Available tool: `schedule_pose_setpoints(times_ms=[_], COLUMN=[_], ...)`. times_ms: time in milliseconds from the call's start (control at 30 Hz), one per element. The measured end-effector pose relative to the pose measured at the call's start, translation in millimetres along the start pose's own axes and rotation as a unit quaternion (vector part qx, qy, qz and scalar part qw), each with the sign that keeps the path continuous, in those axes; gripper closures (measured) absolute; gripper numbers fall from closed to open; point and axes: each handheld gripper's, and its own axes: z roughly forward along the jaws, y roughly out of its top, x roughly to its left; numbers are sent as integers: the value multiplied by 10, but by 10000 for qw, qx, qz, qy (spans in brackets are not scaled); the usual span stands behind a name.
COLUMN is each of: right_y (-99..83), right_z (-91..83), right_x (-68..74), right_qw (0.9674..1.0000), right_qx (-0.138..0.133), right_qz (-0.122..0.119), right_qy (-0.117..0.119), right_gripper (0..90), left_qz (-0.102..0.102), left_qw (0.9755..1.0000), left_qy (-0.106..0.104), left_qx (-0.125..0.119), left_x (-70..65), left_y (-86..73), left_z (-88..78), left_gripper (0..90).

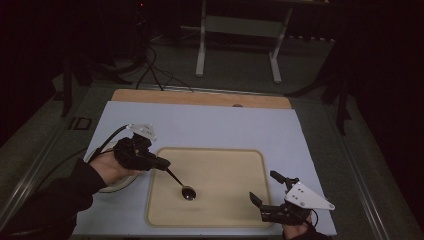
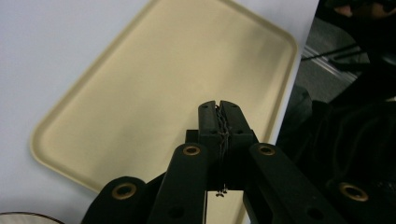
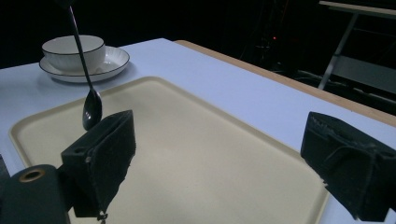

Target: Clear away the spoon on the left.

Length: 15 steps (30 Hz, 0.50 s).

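Metal, thin and hard: the spoon (image 1: 180,184) you carry in your left tongs (image 1: 162,163) is light and stiff, and its polished handle will slip or swivel if the grip loosens. Your left tongs are clenched on the upper end of the handle, so the bowl of the spoon hangs down over the beige tray (image 1: 240,200), near its left half. In the right gripper view the bowl (image 3: 92,109) looks to hang just above the tray floor (image 3: 196,168); whether it touches cannot be told. In the left gripper view the jaws stand pressed together with only a sliver of something thin between them.

Holding so far up the handle leaves the heavy end free to swing, I judge, so move slowly; a grip nearer the middle would steady it.

Your right tongs (image 1: 260,190) are released, jaws standing wide apart, hovering over the tray's near right corner and grasping nothing.

White crockery, a bowl on a saucer (image 3: 81,58), sits on the desk (image 1: 210,125) beyond the tray's left edge; it is fragile, so keep the spoon clear of its rim.
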Motion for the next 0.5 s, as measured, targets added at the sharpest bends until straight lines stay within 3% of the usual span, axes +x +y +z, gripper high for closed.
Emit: schedule_pose_setpoints(times_ms=[333, 500], right_y=[-3, -2], right_z=[5, -3], right_x=[0, -4], right_qw=[10000, 10000], right_qx=[43, 8], right_qz=[-4, 6], right_qy=[-3, 9], right_gripper=[104, 104], left_qz=[66, 19], left_qw=[9983, 9979], left_qy=[-193, -212], left_qx=[541, 607], left_x=[46, 63], left_y=[65, 78], left_z=[177, 230], left_gripper=[894, 894])
